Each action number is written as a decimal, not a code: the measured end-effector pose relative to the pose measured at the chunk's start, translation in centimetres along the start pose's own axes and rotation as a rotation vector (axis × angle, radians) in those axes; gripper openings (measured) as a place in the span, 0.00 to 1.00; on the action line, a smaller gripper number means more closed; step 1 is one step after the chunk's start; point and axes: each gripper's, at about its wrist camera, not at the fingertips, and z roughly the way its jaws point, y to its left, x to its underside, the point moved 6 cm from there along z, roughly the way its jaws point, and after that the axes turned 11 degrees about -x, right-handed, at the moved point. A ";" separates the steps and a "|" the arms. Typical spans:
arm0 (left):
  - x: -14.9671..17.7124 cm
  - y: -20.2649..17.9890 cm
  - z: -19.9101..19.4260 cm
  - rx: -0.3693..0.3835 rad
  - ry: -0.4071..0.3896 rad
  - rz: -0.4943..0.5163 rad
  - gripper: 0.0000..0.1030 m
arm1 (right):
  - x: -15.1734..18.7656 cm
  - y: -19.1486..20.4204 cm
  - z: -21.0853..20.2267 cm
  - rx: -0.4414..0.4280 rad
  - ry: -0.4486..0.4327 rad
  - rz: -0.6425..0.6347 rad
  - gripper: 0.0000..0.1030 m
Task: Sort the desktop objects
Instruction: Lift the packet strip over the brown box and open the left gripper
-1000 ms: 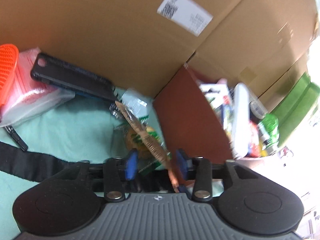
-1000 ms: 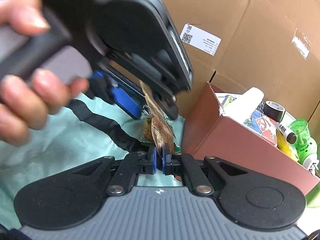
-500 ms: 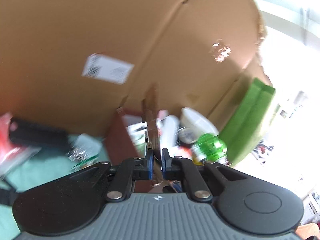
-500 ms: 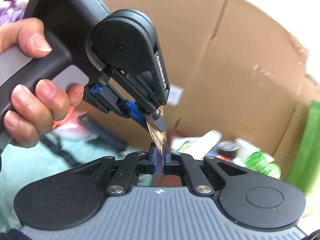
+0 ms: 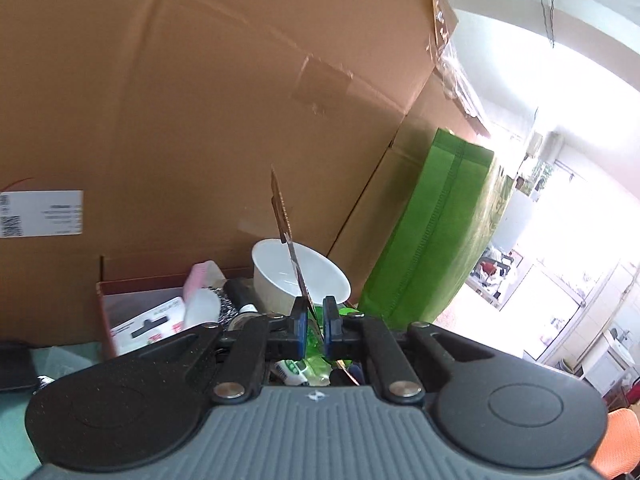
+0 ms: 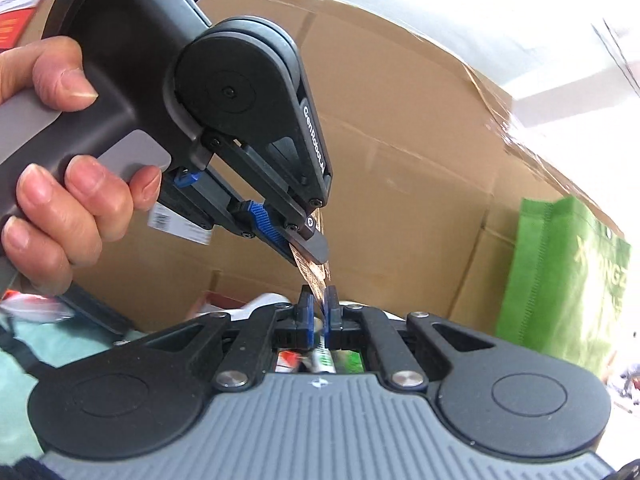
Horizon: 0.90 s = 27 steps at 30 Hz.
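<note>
A thin brown printed wrapper [image 6: 316, 276] is stretched in the air between the two tools, seen nearly edge-on from the left wrist view, where it [image 5: 286, 232] rises as a narrow strip above the tips. The right gripper [image 6: 318, 308] has its blue pads pinched tight on the wrapper's lower end, and the left gripper [image 6: 308, 246] bites the upper end from above and to the left, its grey tip clamped over the foil. In its own view the left gripper [image 5: 314, 312] shows the strip running down between its closed blue pads.

The person's left hand [image 6: 68, 184] wraps the dark handle, thumb on top, fingers curled under a grey trigger plate; that tool slants downward towards the right one, which points about level.

Below and beyond the wrapper sits a reddish-brown box [image 5: 105, 296] crammed with things: a white bowl [image 5: 298, 276], a pink item, a dark bottle, a white carton. A green fabric bag [image 5: 436, 236] stands just right of it, and large cardboard cartons [image 5: 200, 100] wall in the back. Pale green cloth [image 6: 16, 364] covers the surface at lower left
</note>
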 end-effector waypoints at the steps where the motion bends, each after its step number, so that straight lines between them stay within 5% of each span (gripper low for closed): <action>1: -0.1 -0.1 0.8 -0.002 0.012 -0.002 0.06 | 0.2 -0.3 -0.7 0.007 0.008 0.011 0.02; 11: -0.1 2.3 6.8 -0.046 0.098 -0.059 0.15 | 2.6 -2.1 3.6 -0.012 0.089 0.080 0.03; 20: -0.2 4.0 7.5 -0.080 0.113 -0.073 0.18 | 3.3 -0.6 4.3 -0.031 0.120 0.082 0.04; 23: -0.1 4.1 6.8 -0.091 0.085 -0.075 0.43 | 3.1 -0.4 3.9 -0.021 0.110 0.081 0.06; 25: -0.2 4.3 6.3 -0.091 0.058 -0.085 0.67 | 3.1 -0.3 3.5 -0.014 0.108 0.079 0.15; 27: -0.2 4.5 5.6 -0.086 0.029 -0.100 0.75 | 2.9 -0.5 3.4 -0.004 0.105 0.076 0.37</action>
